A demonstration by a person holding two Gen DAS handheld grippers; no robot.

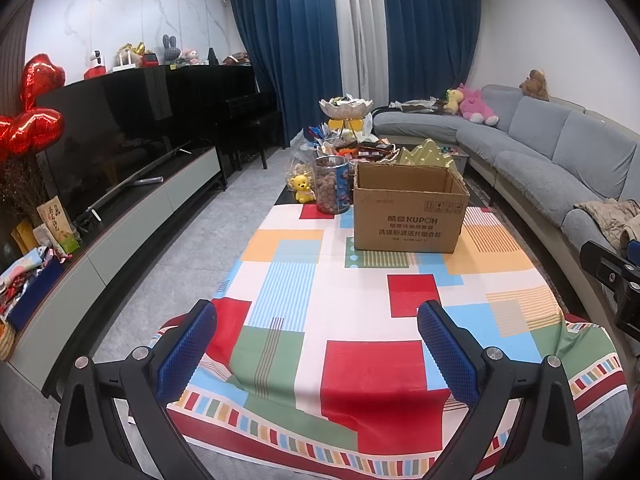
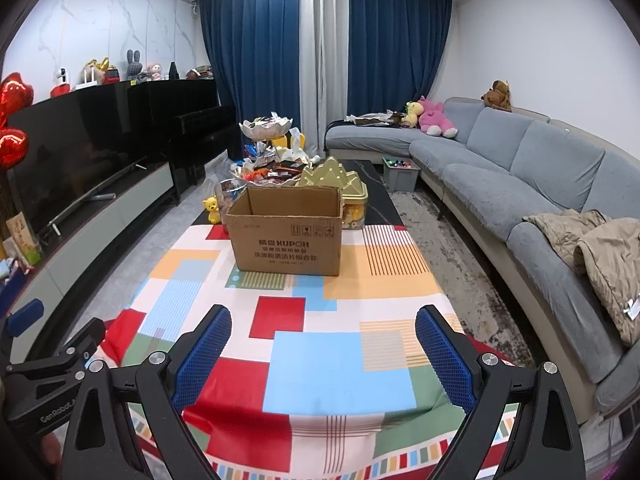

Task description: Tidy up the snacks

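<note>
An open brown cardboard box (image 1: pixel 410 216) stands on the table's colourful checked cloth (image 1: pixel 360 320); it also shows in the right wrist view (image 2: pixel 286 236). Behind it lies a heap of snack packets (image 1: pixel 360 148) (image 2: pixel 272 172), a clear jar of brown snacks (image 1: pixel 330 190), a gold mountain-shaped tin (image 2: pixel 340 184) and a footed bowl of sweets (image 1: pixel 346 106). My left gripper (image 1: pixel 316 344) is open and empty above the near end of the cloth. My right gripper (image 2: pixel 322 348) is open and empty beside it, to the right.
A grey sofa (image 2: pixel 520 184) with a beige jacket (image 2: pixel 592 248) runs along the right. A TV (image 1: pixel 108 148) on a low cabinet (image 1: pixel 120 240) lines the left wall. A yellow bear toy (image 1: pixel 302 188) stands by the jar. A grey bin (image 2: pixel 400 172) sits on the floor.
</note>
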